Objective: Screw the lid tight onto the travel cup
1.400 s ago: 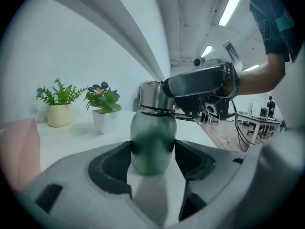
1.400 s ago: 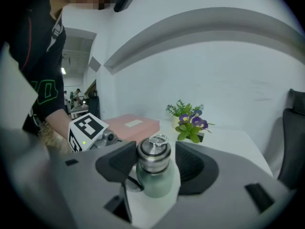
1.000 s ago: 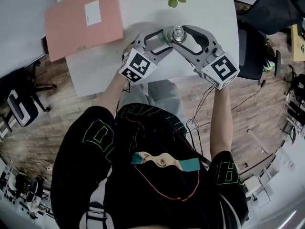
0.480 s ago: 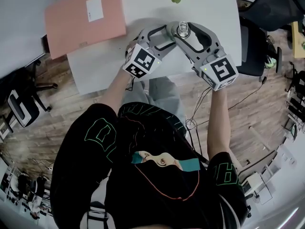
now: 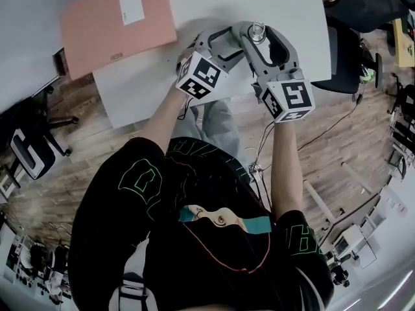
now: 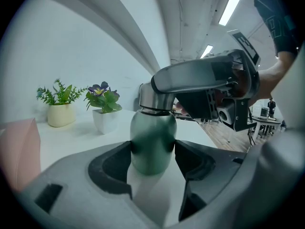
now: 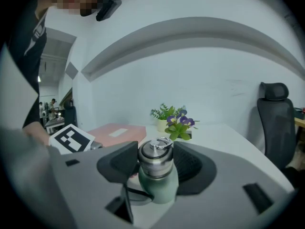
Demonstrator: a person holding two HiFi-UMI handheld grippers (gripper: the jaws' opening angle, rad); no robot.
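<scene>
A green travel cup (image 6: 152,144) with a steel lid (image 7: 156,156) stands upright near the front edge of the white table (image 5: 149,76). My left gripper (image 6: 152,151) is shut on the cup's green body, with a dark pad pressing each side. My right gripper (image 7: 156,160) comes in from above and its jaws clasp the steel lid (image 5: 257,32). In the head view both grippers meet at the cup. The cup's body is hidden there under the right gripper's jaws.
A pink folder (image 5: 117,24) lies on the table's left half. Two potted plants (image 6: 61,108) (image 6: 105,109) stand at the back of the table. A black office chair (image 5: 363,11) is to the right of the table, and wooden floor lies below its front edge.
My right gripper has turned about the lid, its marker cube swinging in towards my body. The left gripper keeps its hold on the cup body.
</scene>
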